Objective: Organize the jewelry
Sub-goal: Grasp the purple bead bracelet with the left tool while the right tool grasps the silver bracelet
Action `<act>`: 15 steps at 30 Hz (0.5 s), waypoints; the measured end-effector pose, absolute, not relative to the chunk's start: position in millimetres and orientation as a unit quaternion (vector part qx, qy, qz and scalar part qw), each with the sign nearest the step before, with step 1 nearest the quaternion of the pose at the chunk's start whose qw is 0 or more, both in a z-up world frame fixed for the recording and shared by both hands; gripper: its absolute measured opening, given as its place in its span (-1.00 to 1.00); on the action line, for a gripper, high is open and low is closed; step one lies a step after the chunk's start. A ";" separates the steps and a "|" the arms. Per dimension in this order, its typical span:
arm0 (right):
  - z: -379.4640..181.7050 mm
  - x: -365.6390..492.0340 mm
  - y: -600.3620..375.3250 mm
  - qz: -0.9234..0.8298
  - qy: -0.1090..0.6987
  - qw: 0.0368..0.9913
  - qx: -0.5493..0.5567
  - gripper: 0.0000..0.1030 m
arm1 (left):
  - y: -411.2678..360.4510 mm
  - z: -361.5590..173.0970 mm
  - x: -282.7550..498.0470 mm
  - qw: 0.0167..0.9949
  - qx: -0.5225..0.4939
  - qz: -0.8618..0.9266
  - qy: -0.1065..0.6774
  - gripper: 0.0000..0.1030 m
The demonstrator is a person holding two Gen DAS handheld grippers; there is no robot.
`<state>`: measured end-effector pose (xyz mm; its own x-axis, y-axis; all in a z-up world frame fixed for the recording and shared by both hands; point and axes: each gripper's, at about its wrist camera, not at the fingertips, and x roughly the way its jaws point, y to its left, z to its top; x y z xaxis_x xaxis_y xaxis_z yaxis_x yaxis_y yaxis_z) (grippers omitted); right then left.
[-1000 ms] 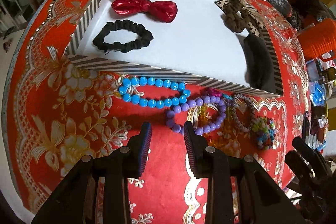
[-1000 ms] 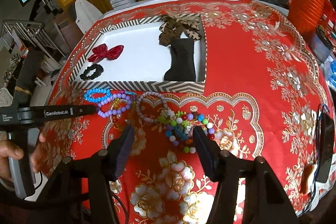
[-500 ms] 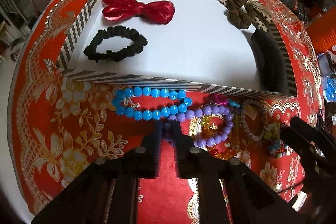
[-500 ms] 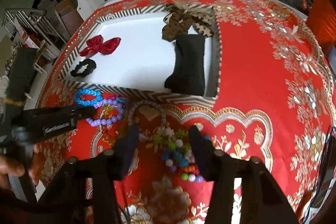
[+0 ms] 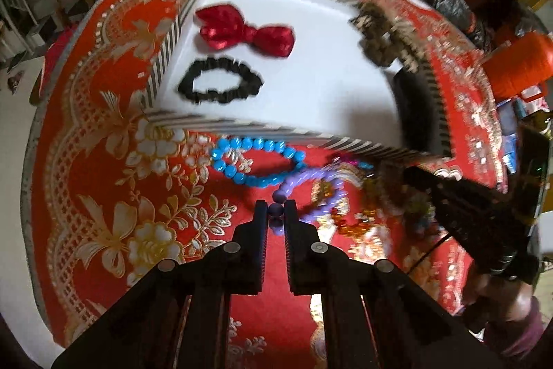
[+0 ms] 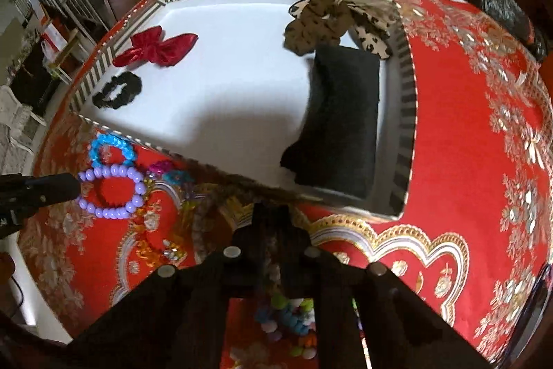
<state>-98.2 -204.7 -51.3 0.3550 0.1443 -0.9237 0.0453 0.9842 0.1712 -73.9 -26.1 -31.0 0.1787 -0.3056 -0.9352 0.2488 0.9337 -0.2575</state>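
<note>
Red floral cloth over bench. Left gripper fingers clamped on purple bead bracelet, just outside striped tray. Beads light, hard, slippery; strand limp, grip across one bead. Right gripper fingers together on brown bracelet, apparently.

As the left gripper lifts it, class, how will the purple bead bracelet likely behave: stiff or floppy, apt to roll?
The purple bead bracelet is probably floppy: separate strung beads, so the loop should sag below the left gripper, which pinches one bead. The round, glossy beads may slip or swivel between the jaws. It touches the blue bead bracelet and may nudge it.
</note>
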 end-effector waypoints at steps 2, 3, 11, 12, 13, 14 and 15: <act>-38.4 -104.3 -210.0 0.041 0.556 0.822 0.117 -0.88 | -28.0 -19.9 -75.8 0.771 -0.031 -0.190 0.607 -1.00; -32.2 -106.8 -211.9 0.044 0.549 0.825 0.126 -0.88 | -26.8 -14.3 -76.5 0.773 -0.033 -0.194 0.604 -1.00; 20.2 -120.3 -213.2 0.042 0.501 0.853 0.139 -0.88 | -25.2 18.3 -72.7 0.786 -0.020 -0.214 0.579 -1.00; 24.2 -122.1 -213.3 0.042 0.498 0.854 0.142 -0.88 | -24.4 21.8 -71.5 0.788 -0.019 -0.215 0.577 -1.00; 27.7 -123.6 -212.9 0.041 0.495 0.856 0.144 -0.88 | -23.4 25.8 -70.8 0.789 -0.017 -0.215 0.575 -1.00; 30.1 -124.5 -212.5 0.040 0.493 0.857 0.144 -0.88 | -23.0 29.8 -70.3 0.791 -0.015 -0.216 0.572 -1.00; 32.2 -125.1 -212.2 0.037 0.491 0.859 0.142 -0.88 | -23.2 32.7 -69.0 0.793 -0.013 -0.217 0.569 -1.00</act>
<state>-125.1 -212.2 32.2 0.5159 0.2032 -0.8322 0.0759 0.9568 0.2806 -69.0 -23.2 32.7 0.2589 -0.3588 -0.8968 0.3288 0.9057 -0.2674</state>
